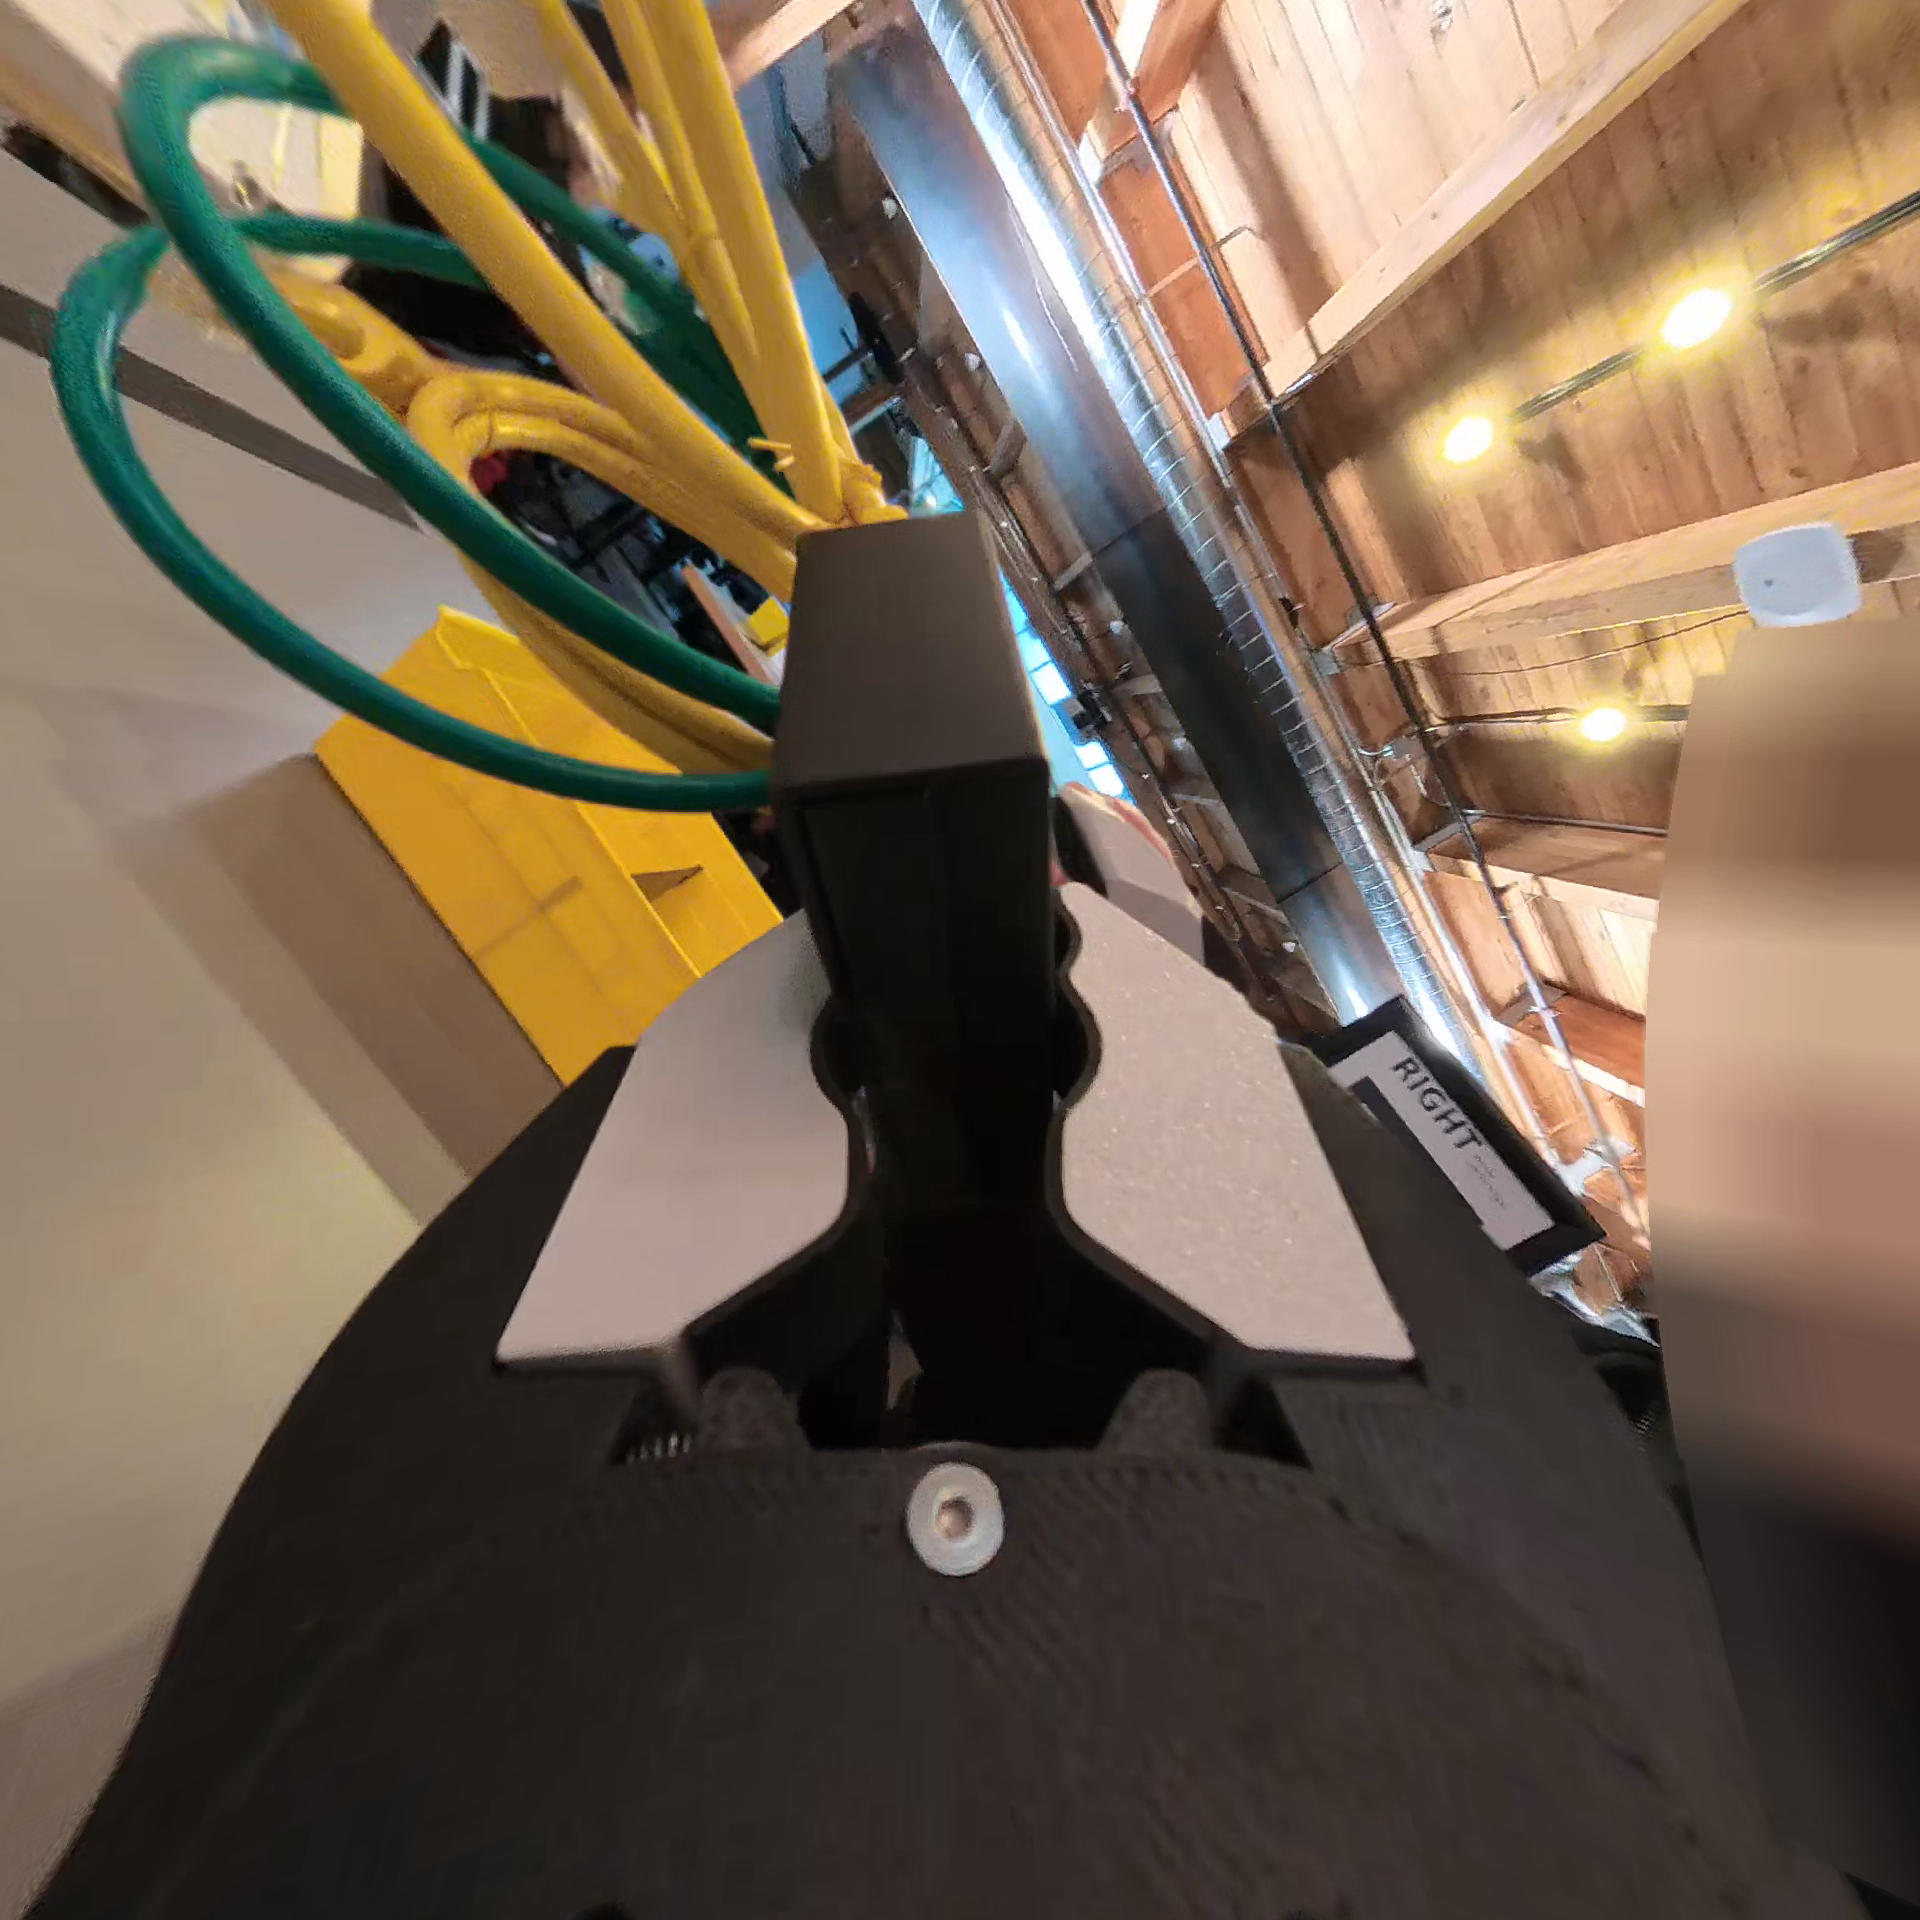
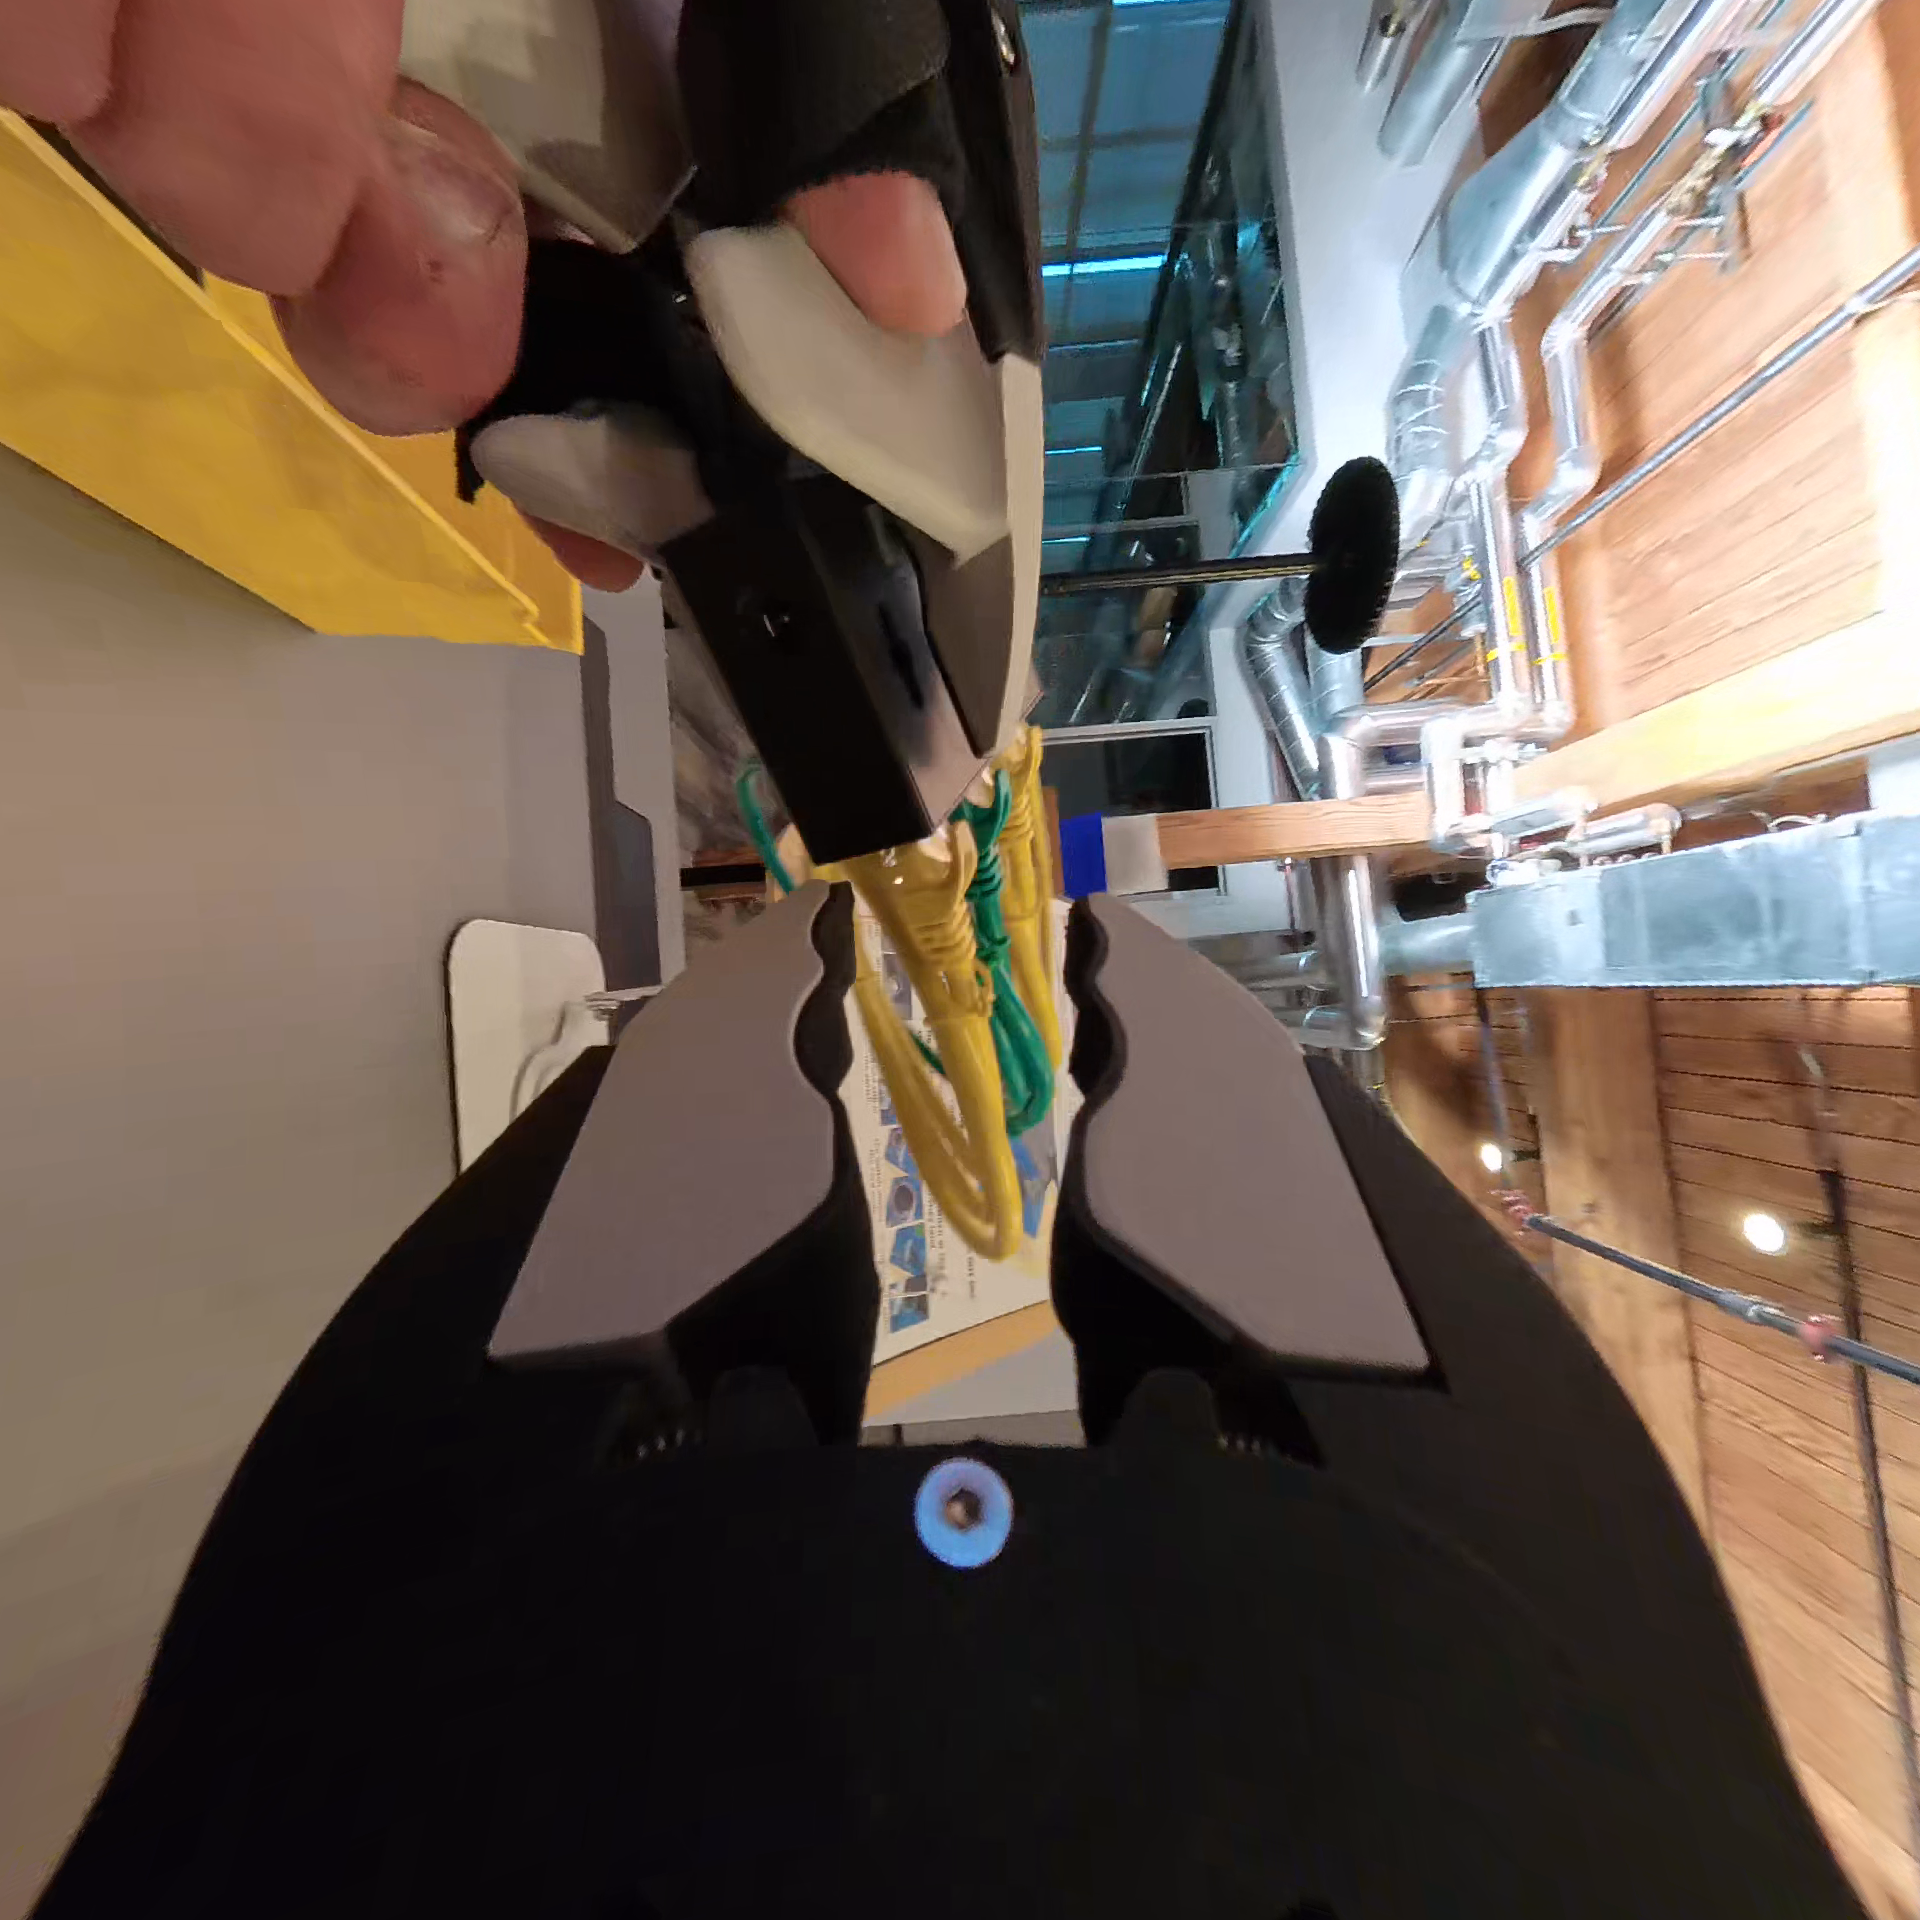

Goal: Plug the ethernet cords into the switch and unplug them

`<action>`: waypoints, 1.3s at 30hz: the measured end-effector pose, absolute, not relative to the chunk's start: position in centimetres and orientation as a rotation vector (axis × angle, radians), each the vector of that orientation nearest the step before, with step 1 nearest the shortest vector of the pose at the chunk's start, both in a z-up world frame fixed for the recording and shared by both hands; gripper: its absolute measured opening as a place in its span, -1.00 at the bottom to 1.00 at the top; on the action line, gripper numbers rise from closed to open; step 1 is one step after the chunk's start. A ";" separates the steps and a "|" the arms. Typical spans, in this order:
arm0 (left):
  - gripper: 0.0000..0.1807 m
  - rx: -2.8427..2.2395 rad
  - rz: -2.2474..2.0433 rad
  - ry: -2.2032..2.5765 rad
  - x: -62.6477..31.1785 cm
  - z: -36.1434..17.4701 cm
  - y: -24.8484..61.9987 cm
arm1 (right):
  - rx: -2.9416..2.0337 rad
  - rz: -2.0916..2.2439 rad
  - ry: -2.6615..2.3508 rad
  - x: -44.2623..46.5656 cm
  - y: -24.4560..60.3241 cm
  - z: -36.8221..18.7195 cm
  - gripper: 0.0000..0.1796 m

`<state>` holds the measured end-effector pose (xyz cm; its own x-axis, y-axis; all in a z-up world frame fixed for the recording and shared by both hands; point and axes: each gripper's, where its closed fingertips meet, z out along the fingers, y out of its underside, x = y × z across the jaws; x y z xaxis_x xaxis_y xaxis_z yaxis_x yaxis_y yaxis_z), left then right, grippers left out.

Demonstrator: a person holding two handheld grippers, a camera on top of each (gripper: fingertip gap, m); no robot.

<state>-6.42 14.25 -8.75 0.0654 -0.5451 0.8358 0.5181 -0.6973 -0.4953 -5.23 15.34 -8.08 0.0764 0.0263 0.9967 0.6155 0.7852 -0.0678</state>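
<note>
switch (image 1: 914, 727) sits clamped in my left gripper (image 1: 951, 997), cords (image 2: 956, 997) plugged in; my right gripper (image 2: 951, 935), jaws parted and empty, must next close on one plug to unplug it.

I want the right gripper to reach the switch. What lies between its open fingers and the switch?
In the right wrist view, plugged yellow cords and green cords hang between the right gripper and the black switch.

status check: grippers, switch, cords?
Left gripper shut on switch. Right gripper open, empty, facing the plugs. Yellow cords and green cords plugged in.
</note>
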 end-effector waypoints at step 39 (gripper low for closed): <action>0.43 -1.665 -0.819 0.588 -4.3 -11.5 15.2 | -0.749 -0.464 -1.672 -3.1 15.8 -10.5 -0.85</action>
